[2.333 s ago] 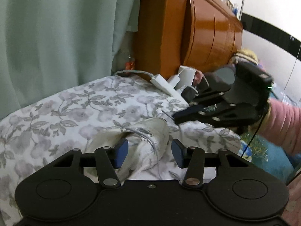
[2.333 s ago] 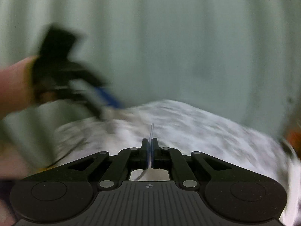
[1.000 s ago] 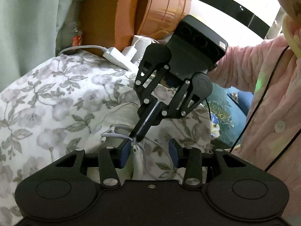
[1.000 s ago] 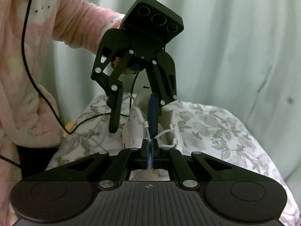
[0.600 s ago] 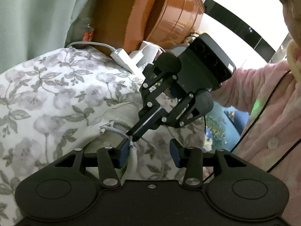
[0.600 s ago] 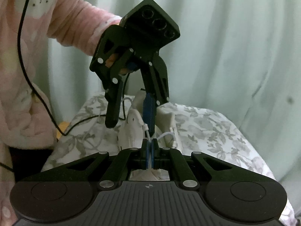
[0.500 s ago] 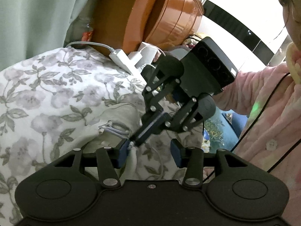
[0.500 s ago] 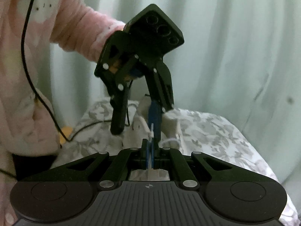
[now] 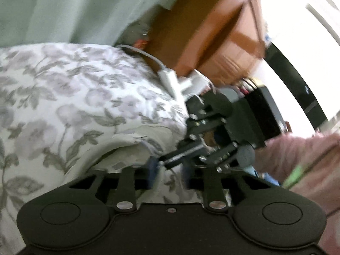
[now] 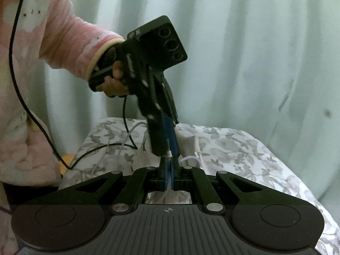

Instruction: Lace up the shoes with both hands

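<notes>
Right gripper (image 10: 169,175) is pinching the white lace (image 10: 169,177); left gripper (image 10: 170,148) has just been closing on it, grip unconfirmed; seat before pulling from the shoe (image 10: 148,155).

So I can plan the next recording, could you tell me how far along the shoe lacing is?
Done: a lace loop lies on the shoe. In hand: the right tool is shut on the lace, and the left tool has just been closing around its end; its grip is unclear. Left: probably more threading and tying; no bow shows.
</notes>
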The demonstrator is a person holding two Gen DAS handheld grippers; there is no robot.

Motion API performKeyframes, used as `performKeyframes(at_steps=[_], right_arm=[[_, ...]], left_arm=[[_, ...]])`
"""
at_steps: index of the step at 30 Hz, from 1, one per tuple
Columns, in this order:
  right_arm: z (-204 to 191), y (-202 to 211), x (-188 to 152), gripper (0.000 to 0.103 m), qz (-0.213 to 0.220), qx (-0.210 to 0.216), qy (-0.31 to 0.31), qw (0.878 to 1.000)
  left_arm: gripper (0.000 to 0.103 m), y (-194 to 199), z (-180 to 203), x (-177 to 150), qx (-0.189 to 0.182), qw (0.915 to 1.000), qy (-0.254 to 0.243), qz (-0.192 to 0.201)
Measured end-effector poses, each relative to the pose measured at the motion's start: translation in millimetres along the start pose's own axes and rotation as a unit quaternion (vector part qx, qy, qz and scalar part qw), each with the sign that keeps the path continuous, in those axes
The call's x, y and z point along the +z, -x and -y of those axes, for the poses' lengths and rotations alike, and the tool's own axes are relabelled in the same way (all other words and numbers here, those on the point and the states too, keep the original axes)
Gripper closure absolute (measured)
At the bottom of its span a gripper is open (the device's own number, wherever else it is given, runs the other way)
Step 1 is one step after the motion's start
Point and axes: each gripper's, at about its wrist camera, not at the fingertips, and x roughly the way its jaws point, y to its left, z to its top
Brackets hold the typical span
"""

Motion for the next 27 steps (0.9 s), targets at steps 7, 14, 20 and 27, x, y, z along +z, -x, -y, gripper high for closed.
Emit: performKeyframes(at_steps=[7,14,20,27], right_arm=[[-7,7,1,0.090,0.008,-0.047,-0.046,0.998],[-2,41,-4,0.079,0.046,-0.148,-0.139,0.978],[-9,49,-2,0.077,0.046,-0.199,-0.189,0.961],[-26,39,10,0.072,0.058,-0.225,-0.206,0.950]], left_arm=[[0.103,11,-2,-9,0.014,0.9982,0.042,0.041],[0.103,60,12,-18,0.012,0.9894,0.034,0.141],[0.103,125,41,-23,0.039,0.9709,-0.027,0.235],[0.093,71,49,-27,0.081,0.9855,-0.061,0.136]])
